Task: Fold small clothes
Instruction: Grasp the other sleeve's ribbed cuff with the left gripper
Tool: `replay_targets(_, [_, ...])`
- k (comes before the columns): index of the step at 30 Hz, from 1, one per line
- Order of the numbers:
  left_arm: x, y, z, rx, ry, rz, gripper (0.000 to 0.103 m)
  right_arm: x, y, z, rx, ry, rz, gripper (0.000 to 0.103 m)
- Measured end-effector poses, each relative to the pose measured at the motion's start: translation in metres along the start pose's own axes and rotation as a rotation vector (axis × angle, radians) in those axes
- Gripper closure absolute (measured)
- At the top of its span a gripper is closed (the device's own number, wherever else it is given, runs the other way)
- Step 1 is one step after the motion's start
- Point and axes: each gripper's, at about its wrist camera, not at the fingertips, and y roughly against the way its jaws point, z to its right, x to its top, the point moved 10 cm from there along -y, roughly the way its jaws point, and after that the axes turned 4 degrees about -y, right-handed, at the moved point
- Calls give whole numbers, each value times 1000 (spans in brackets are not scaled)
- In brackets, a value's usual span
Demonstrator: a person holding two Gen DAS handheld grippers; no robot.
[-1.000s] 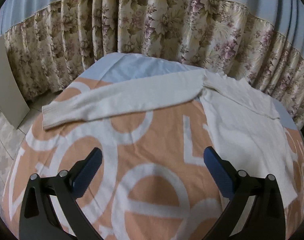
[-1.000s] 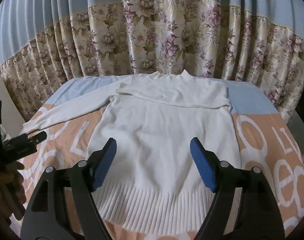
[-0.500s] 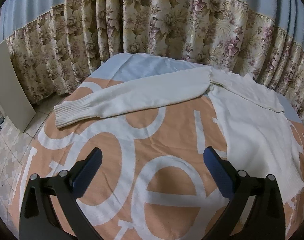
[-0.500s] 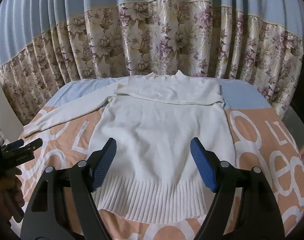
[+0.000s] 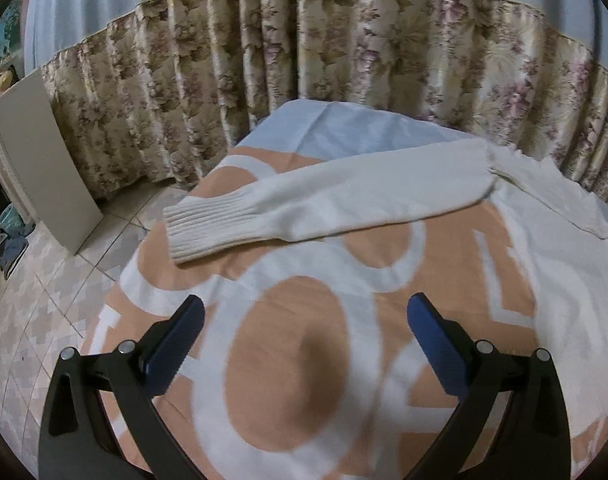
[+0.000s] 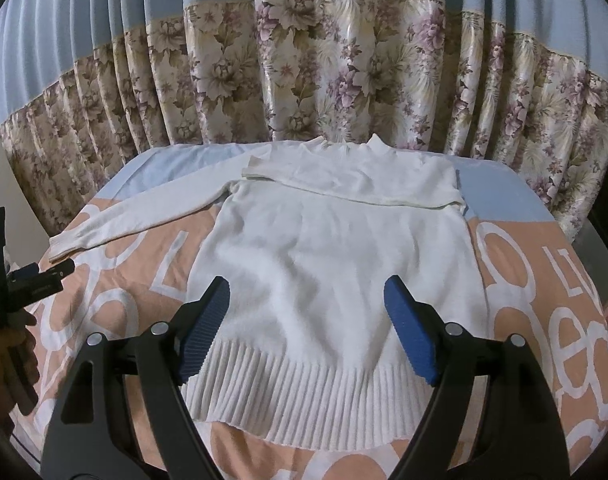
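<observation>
curtain (image 6: 304, 80): floral bottom, plain blue top, hangs right behind the far edge of the bed; its hem is hidden behind the bed.
bed cover (image 6: 543, 280): orange with big white letters and a pale blue strip along the far edge. Near edge is cut off by the frame, so I can't read the whole word.
sweater (image 6: 323, 260): white knit, flat in the middle of the cover, collar at the far edge, ribbed hem at the near edge. One sleeve is folded across the chest.
left sleeve (image 5: 323, 204): stretched out toward the bed's left edge, ribbed cuff just shy of it.
white board (image 5: 40, 160): leaning on the floor left of the bed, top cropped.
right gripper (image 6: 305, 332): spread wide, hovering over the hem, nothing pinched; it's just been opening a bit more.
left gripper (image 5: 304, 336): also spread, above bare cover near the cuff, not touching it.
hand (image 6: 8, 360): mostly out of frame.
</observation>
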Motion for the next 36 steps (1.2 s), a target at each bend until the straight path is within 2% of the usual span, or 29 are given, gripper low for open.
replay_targets(3, [1, -8, -17, 7, 15, -4, 1, -1, -6, -6, 2, 3, -9, 23])
replay_targets(8, [11, -20, -35, 9, -42, 14, 2, -4, -16, -18, 10, 5, -26, 23])
replay_targets(13, [25, -31, -59, -12, -16, 28, 2, -5, -26, -33, 24, -2, -37, 22])
replay_targets(18, [27, -52, -77, -35, 23, -10, 4, -10, -35, -44, 29, 1, -52, 22])
replay_targets(22, [23, -68, -79, -26, 1, -59, 15, -13, -40, -50, 25, 11, -61, 22])
replay_targets(25, [19, -80, -81, -43, 19, -85, 16, -16, -44, -53, 24, 20, -69, 22])
replay_targets(33, [26, -90, -79, -64, 62, -94, 16, -19, -51, -55, 18, 24, -84, 22])
replay_targets(34, [29, -90, -76, -83, 70, -89, 24, -20, -52, -55, 18, 24, -86, 22])
replay_targets(35, [30, -89, -73, -101, 76, -87, 47, -21, -52, -56, 18, 25, -88, 22])
replay_targets(36, [31, -89, -69, -129, 84, -93, 55, -22, -53, -56, 18, 26, -91, 22])
